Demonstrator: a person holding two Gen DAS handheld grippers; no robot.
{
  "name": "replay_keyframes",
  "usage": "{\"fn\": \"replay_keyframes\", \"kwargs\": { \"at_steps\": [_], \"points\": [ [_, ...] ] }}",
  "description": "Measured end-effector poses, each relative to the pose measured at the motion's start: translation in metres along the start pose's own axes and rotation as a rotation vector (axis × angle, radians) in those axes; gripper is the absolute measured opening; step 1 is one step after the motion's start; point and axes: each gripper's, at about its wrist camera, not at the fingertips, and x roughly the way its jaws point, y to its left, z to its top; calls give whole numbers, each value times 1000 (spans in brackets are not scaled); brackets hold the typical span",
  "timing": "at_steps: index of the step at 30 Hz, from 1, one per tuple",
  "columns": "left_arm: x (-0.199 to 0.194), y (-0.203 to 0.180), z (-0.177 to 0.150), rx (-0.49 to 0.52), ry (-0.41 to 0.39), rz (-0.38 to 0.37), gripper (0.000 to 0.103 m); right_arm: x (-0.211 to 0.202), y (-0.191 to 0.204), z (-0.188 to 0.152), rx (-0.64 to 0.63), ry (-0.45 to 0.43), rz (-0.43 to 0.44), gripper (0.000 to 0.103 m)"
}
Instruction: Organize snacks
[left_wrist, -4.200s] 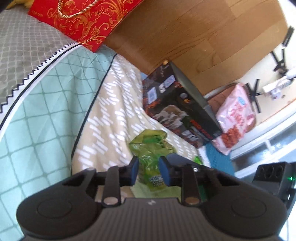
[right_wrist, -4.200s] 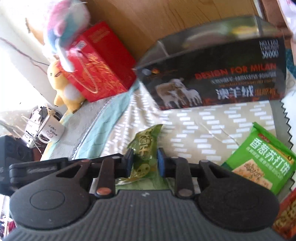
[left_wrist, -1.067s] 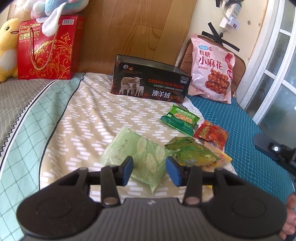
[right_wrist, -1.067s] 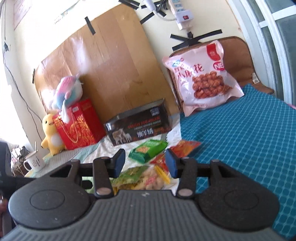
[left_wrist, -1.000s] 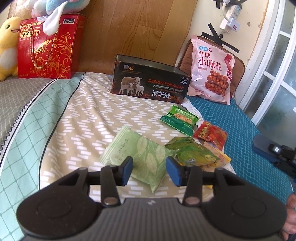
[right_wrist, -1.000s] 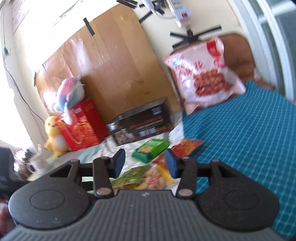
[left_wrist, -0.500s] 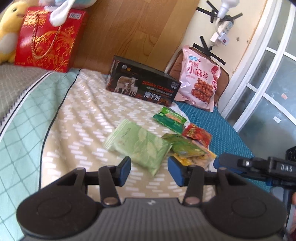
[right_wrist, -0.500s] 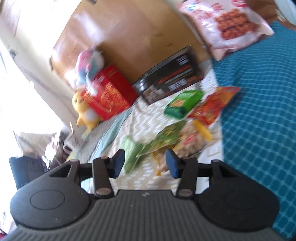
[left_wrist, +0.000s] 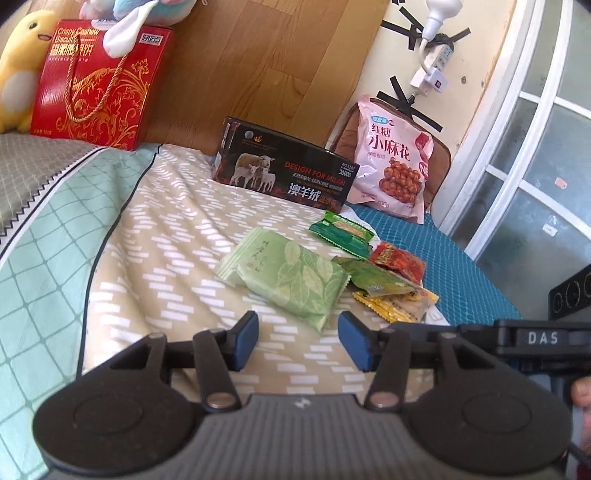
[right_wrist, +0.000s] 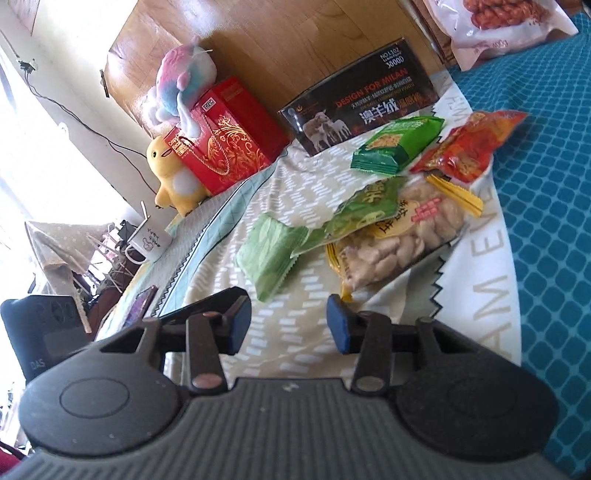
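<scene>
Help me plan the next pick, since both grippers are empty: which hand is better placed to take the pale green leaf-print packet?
Left, probably. The left gripper is open with the leaf-print packet straight ahead; the right gripper faces the packet's end edge-on.

So behind everything on my bed there's a red cardboard gift box with gold swirls and a rope handle (left_wrist: 99, 85), a yellow plush duck (left_wrist: 18, 70) squeezed right beside it, and a pastel plush toy (right_wrist: 181, 88) flopped on top. White mug with a doodle (right_wrist: 151, 242) off the side, white power strip (left_wrist: 437, 68) taped to the wall.
</scene>
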Motion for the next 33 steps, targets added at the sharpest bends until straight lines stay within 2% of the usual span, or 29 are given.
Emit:
{"fn": "replay_keyframes", "kwargs": {
  "at_steps": [22,26,28,33],
  "points": [
    [-3,7,0,-46,-10,-41,57,13,7,3,-37,-26,-23,49],
    [-3,6,-1,-44,-9,-40,57,7,9,4,-51,-20,-42,48],
    [-3,7,-1,-49,-8,-45,57,0,10,4,-54,-44,-45,49],
    [-9,6,2,-43,-7,-137,55,-23,11,11,-101,-113,-68,49]
  ]
}}
